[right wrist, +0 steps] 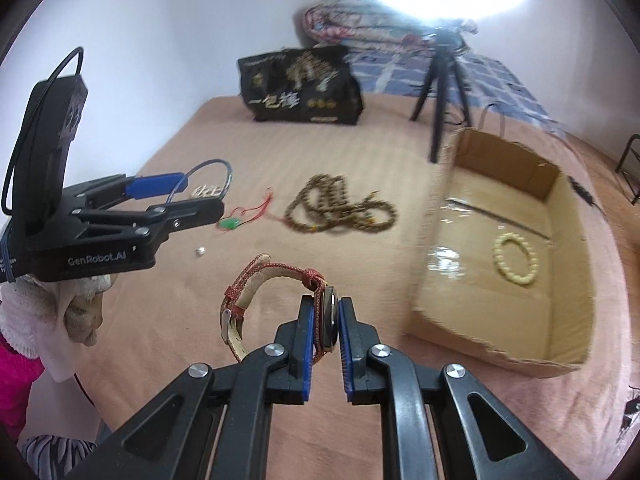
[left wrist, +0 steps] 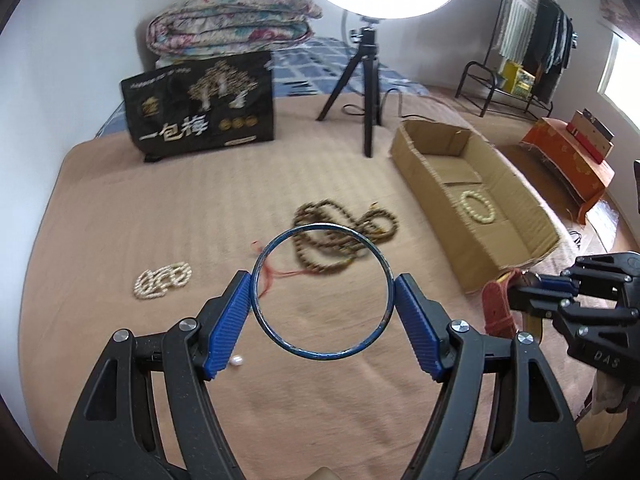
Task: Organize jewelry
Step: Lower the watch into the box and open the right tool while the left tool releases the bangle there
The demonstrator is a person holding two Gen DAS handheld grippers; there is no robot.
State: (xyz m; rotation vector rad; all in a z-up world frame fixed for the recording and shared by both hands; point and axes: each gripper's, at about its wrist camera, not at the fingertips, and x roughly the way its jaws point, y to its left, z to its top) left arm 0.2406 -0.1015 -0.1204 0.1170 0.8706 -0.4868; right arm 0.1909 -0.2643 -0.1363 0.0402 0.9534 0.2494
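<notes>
My left gripper (left wrist: 322, 292) is shut on a blue bangle (left wrist: 378, 258) and holds it above the bed; it also shows in the right wrist view (right wrist: 200, 196). My right gripper (right wrist: 326, 308) is shut on a wristwatch with a red woven strap (right wrist: 256, 276), held above the bed; it shows at the right of the left wrist view (left wrist: 516, 292). A cardboard box (left wrist: 424, 160) on the right holds a cream bead bracelet (left wrist: 478, 207). On the bed lie a brown bead necklace (left wrist: 340, 236), a pearl strand (left wrist: 162, 280), a red cord with a green pendant (right wrist: 230, 223) and a loose pearl (left wrist: 237, 360).
A black printed bag (left wrist: 200, 104) and a ring light on a tripod (left wrist: 370, 92) stand at the back of the tan bed cover (left wrist: 160, 208). Folded quilts (left wrist: 232, 16) lie behind. A clothes rack (left wrist: 532, 44) and an orange stool (left wrist: 568, 160) are to the right, off the bed.
</notes>
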